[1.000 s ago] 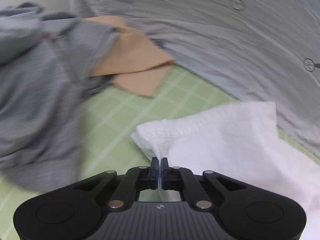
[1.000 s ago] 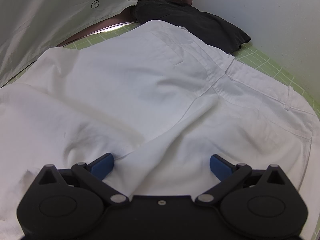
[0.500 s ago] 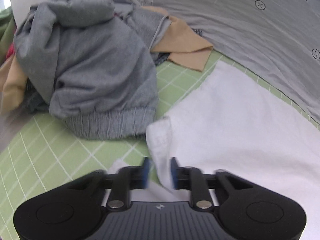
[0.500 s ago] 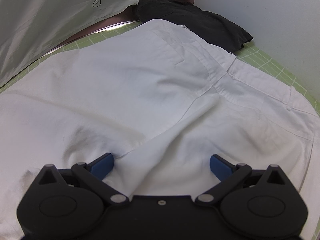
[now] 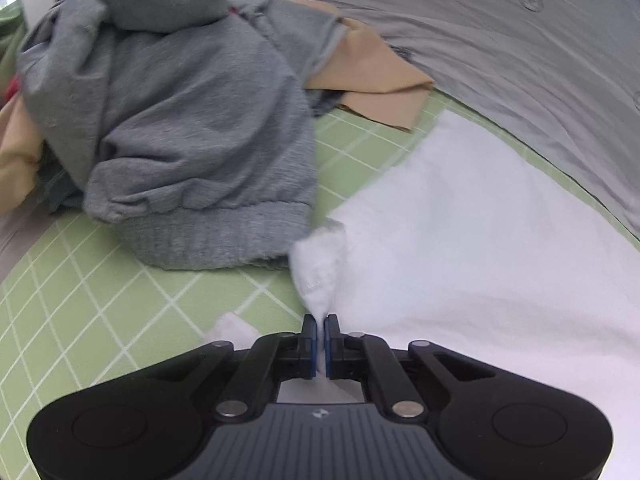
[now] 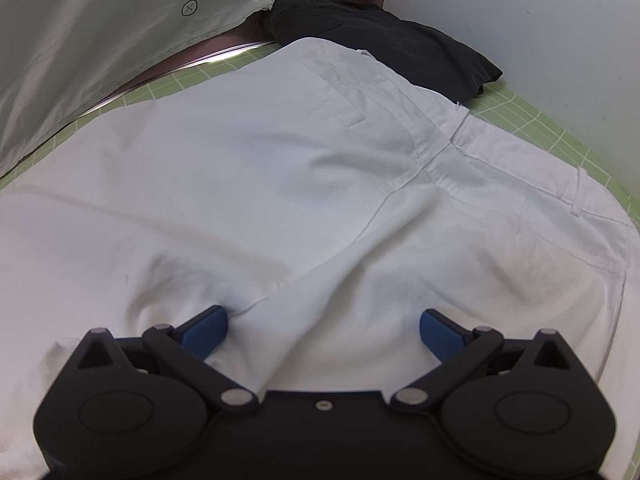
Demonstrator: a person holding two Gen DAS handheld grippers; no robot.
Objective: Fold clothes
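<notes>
Pinching a hem corner of the white trousers (image 5: 472, 248), left gripper (image 5: 320, 326) clenched, grey sweater (image 5: 180, 120) at 11 o'clock; right gripper (image 6: 322, 322) spread wide over the seat seam

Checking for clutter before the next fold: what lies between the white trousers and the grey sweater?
In the left wrist view, only bare green checked mat separates the white trousers from the grey sweater; near the pinched hem they almost touch.

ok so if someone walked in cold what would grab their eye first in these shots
Probably the white trousers spread across the green grid mat, filling the right wrist view, where the right gripper sits open over them. Next, the left gripper shut on a pinched corner of that white cloth, with a heaped grey sweatshirt just behind and to the left.
</notes>
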